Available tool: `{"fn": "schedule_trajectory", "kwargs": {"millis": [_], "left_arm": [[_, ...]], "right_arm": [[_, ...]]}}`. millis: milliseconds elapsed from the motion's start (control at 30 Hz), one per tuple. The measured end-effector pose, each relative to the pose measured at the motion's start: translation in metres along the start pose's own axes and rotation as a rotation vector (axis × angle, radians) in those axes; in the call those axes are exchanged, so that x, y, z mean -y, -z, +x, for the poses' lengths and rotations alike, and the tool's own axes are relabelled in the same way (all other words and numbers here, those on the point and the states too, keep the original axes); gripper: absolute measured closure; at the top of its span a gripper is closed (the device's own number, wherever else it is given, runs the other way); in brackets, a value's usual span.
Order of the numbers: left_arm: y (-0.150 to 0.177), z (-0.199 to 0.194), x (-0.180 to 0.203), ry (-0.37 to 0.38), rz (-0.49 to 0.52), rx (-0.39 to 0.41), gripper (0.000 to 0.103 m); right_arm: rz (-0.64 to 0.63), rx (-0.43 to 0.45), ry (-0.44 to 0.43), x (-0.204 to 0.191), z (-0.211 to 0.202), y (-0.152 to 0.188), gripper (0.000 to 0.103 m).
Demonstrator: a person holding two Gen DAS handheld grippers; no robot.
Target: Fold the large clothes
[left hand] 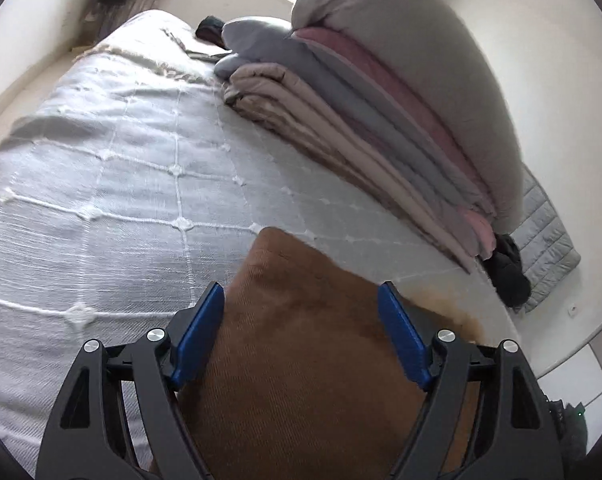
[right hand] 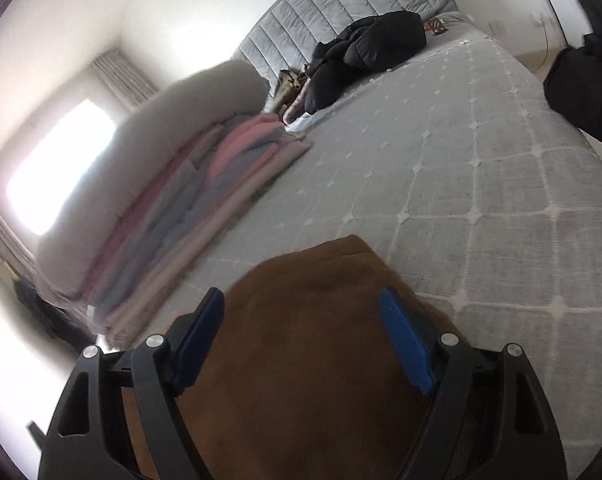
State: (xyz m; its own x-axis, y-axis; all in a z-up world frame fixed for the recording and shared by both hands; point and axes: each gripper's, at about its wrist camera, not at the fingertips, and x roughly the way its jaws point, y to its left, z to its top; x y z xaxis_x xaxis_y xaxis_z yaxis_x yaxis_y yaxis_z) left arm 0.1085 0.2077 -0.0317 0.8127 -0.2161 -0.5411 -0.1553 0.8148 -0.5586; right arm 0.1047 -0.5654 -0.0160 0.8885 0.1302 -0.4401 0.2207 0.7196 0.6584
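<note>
Both the left gripper [left hand: 301, 332] and right gripper [right hand: 303, 336] are showing jaws spread wide around the brown garment [left hand: 301, 360], not pinching. It is looking soft, limp and fairly thick, so gripping corners or folded edges is likely working best.

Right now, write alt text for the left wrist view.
A brown ribbed fabric garment fills the gap between the wide-apart blue fingers of the left gripper, above a bed with a white grid-stitched bedspread. A stack of folded beige, grey and pink blankets lies further back on the bed.
</note>
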Motion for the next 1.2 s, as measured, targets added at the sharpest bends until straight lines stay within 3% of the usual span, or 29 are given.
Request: {"fn": "schedule_trajectory", "kwargs": {"millis": [100, 167, 300, 400, 433, 500, 533, 600, 733, 800, 900, 967, 1000, 1067, 1133, 1200], "left_arm": [[0.003, -0.037, 0.024, 0.052, 0.085, 0.001, 0.028], [0.01, -0.059, 0.037, 0.086, 0.127, -0.009, 0.028], [0.049, -0.097, 0.066, 0.116, 0.267, -0.015, 0.028], [0.078, -0.103, 0.07, 0.073, 0.352, -0.036, 0.028], [0.087, -0.1, 0.069, 0.047, 0.385, -0.047, 0.028], [0.103, -0.089, 0.064, -0.023, 0.465, -0.075, 0.028], [0.109, -0.078, 0.058, -0.051, 0.488, -0.116, 0.028], [0.109, -0.057, 0.035, -0.03, 0.415, -0.217, 0.031], [0.1, -0.06, 0.027, -0.003, 0.368, -0.214, 0.033], [0.099, -0.079, 0.035, -0.048, 0.397, -0.181, 0.032], [0.11, -0.118, 0.046, 0.008, 0.411, -0.12, 0.029], [0.123, -0.127, 0.05, -0.003, 0.477, -0.107, 0.028], [0.13, -0.116, 0.046, -0.047, 0.501, -0.157, 0.028], [0.132, -0.094, 0.035, -0.067, 0.48, -0.26, 0.028], [0.121, -0.105, 0.03, -0.068, 0.437, -0.232, 0.028], [0.119, -0.123, 0.032, -0.086, 0.442, -0.177, 0.028]], "right_arm": [[-0.054, -0.067, -0.076, -0.016, -0.042, -0.001, 0.026], [-0.191, -0.113, -0.092, -0.039, -0.076, 0.013, 0.026], [-0.54, -0.185, 0.053, -0.075, -0.111, 0.062, 0.026], [-0.695, -0.228, 0.184, -0.072, -0.112, 0.104, 0.026], [-0.723, -0.278, 0.264, -0.06, -0.104, 0.116, 0.026], [-0.687, -0.375, 0.32, -0.031, -0.088, 0.126, 0.025], [-0.631, -0.38, 0.256, -0.012, -0.087, 0.125, 0.025], [-0.618, -0.376, 0.235, -0.005, -0.088, 0.122, 0.025], [-0.574, -0.409, 0.255, -0.013, -0.096, 0.112, 0.026], [-0.531, -0.378, 0.273, -0.019, -0.117, 0.103, 0.026], [-0.562, -0.327, 0.263, -0.026, -0.152, 0.105, 0.026], [-0.56, -0.422, 0.32, -0.006, -0.139, 0.114, 0.026], [-0.548, -0.463, 0.311, 0.005, -0.131, 0.117, 0.025], [-0.498, -0.447, 0.291, 0.007, -0.133, 0.112, 0.025], [-0.502, -0.378, 0.301, -0.012, -0.146, 0.105, 0.025], [-0.554, -0.328, 0.245, -0.037, -0.157, 0.104, 0.025]]}}
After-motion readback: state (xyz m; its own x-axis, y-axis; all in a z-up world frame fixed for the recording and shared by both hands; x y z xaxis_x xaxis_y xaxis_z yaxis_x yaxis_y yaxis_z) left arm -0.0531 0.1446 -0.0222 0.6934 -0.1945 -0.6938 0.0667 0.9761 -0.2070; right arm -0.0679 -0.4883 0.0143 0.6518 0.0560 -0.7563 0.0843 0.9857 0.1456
